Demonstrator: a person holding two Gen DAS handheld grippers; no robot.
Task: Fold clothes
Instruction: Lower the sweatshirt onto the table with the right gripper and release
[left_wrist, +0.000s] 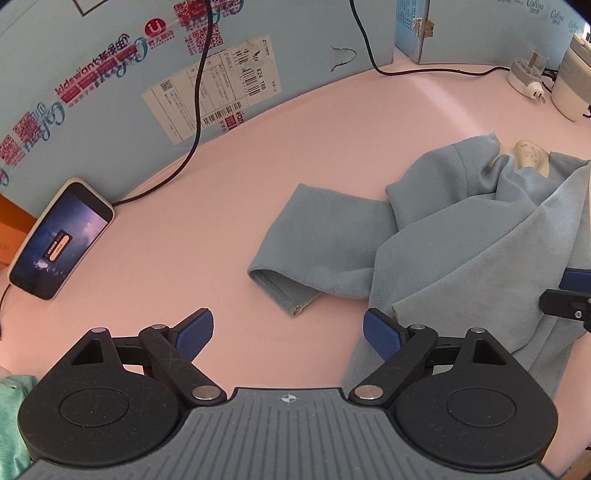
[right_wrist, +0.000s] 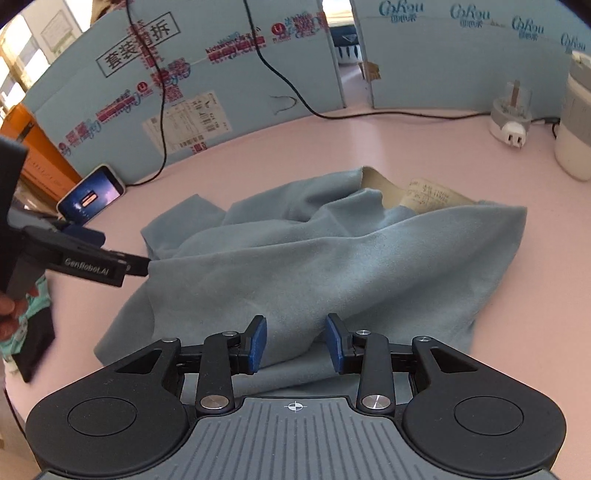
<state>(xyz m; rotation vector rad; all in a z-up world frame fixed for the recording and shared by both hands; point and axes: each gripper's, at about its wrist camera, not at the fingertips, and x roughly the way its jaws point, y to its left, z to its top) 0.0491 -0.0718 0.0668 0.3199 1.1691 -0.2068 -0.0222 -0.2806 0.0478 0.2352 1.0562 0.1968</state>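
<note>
My left claw (left_wrist: 288, 332) hangs wide over bare pink table (left_wrist: 229, 192), its right pad at the blue shirt (left_wrist: 461, 251). My right claw (right_wrist: 295, 341) sits part open above that crumpled shirt, gripping nothing. Phone (left_wrist: 61, 242) leans far left.

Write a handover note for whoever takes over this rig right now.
Left gripper: open, empty, over bare pink table beside the shirt's hem.
Right gripper: partly open over the near edge of the blue-grey shirt, not pinching it.
Shirt lies crumpled, one sleeve spread to the left, neck label showing.
Done: no fold visible.
Left: flatten it, fold sleeves in, fold the body.
</note>
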